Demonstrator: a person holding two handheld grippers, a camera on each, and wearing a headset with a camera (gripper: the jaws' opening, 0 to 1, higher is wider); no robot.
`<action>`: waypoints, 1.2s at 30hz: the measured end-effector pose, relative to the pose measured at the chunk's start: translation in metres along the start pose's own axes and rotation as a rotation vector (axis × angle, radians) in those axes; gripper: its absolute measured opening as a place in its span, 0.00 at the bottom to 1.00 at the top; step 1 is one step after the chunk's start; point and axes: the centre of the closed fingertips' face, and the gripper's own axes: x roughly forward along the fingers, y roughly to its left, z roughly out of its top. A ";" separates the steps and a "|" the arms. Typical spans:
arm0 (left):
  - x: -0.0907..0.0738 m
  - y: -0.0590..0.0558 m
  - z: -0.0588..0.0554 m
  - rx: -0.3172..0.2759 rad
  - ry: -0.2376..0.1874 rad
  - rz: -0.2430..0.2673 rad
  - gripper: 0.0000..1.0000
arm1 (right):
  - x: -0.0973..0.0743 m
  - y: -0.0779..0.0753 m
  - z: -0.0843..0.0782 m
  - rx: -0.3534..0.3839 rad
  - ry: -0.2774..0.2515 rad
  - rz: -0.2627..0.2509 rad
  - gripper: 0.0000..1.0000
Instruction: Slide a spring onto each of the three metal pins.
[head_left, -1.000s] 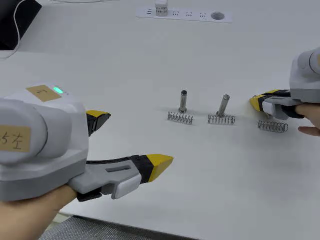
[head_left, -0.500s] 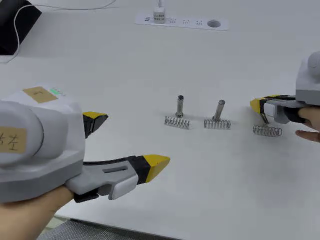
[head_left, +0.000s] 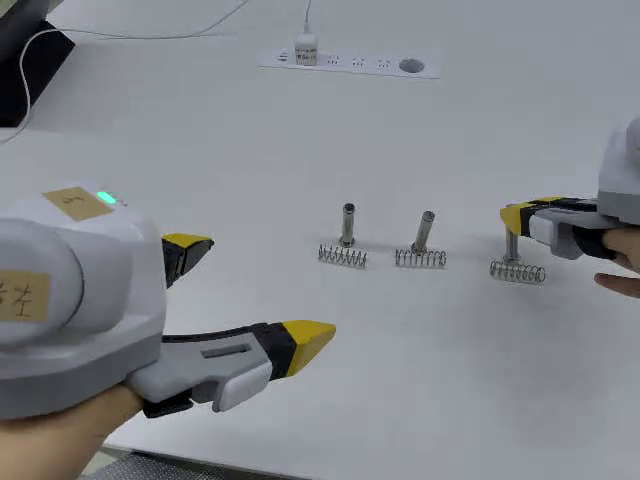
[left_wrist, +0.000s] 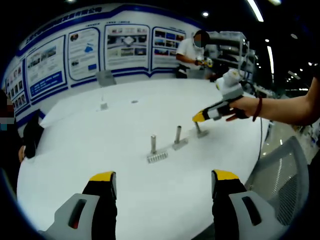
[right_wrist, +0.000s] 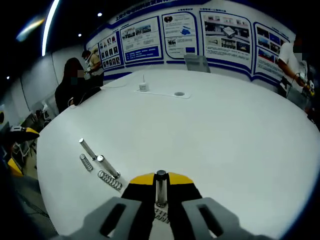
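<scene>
Three upright metal pins stand in a row on the white table: the left pin (head_left: 348, 224), the middle pin (head_left: 424, 230) and the right pin (head_left: 511, 245). One spring lies flat in front of each: left spring (head_left: 342, 256), middle spring (head_left: 420, 258), right spring (head_left: 517, 271). My right gripper (head_left: 514, 214) comes in from the right, shut on the right pin (right_wrist: 160, 187); the other two pins (right_wrist: 108, 166) (right_wrist: 87, 148) stand off to its left. My left gripper (head_left: 250, 292) hovers open at the near left, well away from the pins (left_wrist: 153, 143).
A white power strip (head_left: 340, 62) with a plug lies at the far side of the table (head_left: 300, 140). A black object (head_left: 25, 55) with a cable sits at the far left. The table's front edge (head_left: 330, 468) runs close below my left gripper. People stand beyond the table (right_wrist: 72, 82).
The head camera has tilted, so everything sits differently in the picture. My right gripper stays at the right pin, whose shaft now shows under the tip. The left gripper has barely moved.
</scene>
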 end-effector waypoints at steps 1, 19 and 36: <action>0.000 0.000 0.000 0.000 0.001 -0.001 0.79 | -0.001 0.000 0.000 -0.003 -0.001 -0.001 0.09; -0.006 -0.003 0.005 0.018 -0.012 0.004 0.79 | -0.016 0.003 -0.008 -0.074 0.014 0.000 0.09; -0.007 -0.007 0.013 0.025 -0.031 0.002 0.78 | -0.017 0.004 -0.014 -0.094 0.011 -0.002 0.09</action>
